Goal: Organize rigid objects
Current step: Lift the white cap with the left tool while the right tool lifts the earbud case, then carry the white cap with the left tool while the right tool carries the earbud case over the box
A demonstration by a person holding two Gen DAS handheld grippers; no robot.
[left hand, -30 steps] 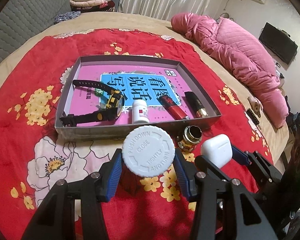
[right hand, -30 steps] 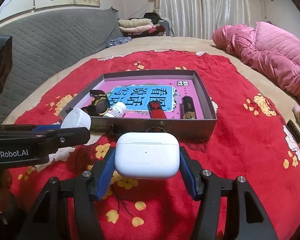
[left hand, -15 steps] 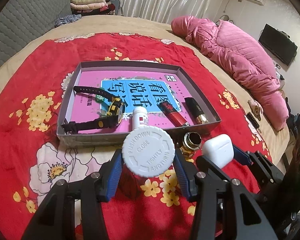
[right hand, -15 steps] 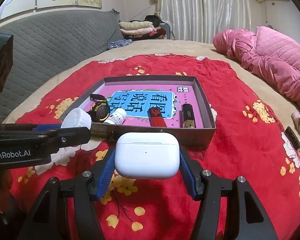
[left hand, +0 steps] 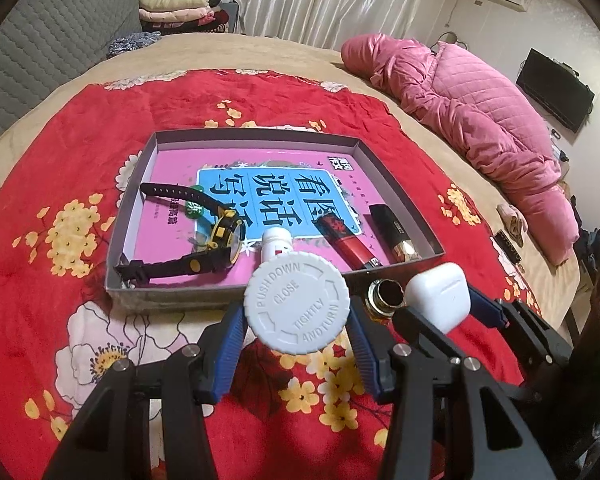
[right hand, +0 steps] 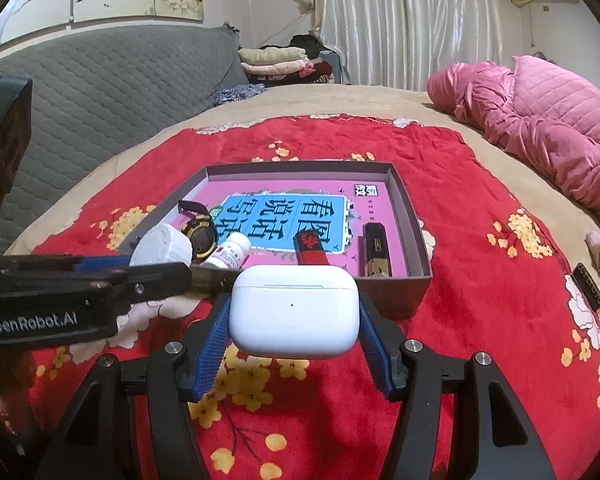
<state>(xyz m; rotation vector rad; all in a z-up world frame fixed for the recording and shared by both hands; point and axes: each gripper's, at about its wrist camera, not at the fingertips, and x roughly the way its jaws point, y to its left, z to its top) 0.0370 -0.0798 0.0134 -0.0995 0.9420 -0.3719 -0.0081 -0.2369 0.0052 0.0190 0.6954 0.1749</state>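
left gripper (left hand: 296, 332) fingers clamp a white bottle (left hand: 296, 303) — right gripper (right hand: 294, 344) fingers clamp an earbud case (right hand: 294, 311), near the tray (right hand: 418, 236).

The white cap (left hand: 296, 303) looks matt plastic with raised lettering; the earbud case (right hand: 294, 311) is smooth, glossy plastic. The red blanket (left hand: 80, 152) is plush cloth, the box (left hand: 400, 204) matt card.

Left tongs (left hand: 296, 320) and right tongs (right hand: 294, 326) both clamped, side by side.

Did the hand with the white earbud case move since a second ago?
Yes, a little. In the right wrist view the grey tray sits lower and nearer than before, so the right gripper, shut on the earbud case, eased toward it.
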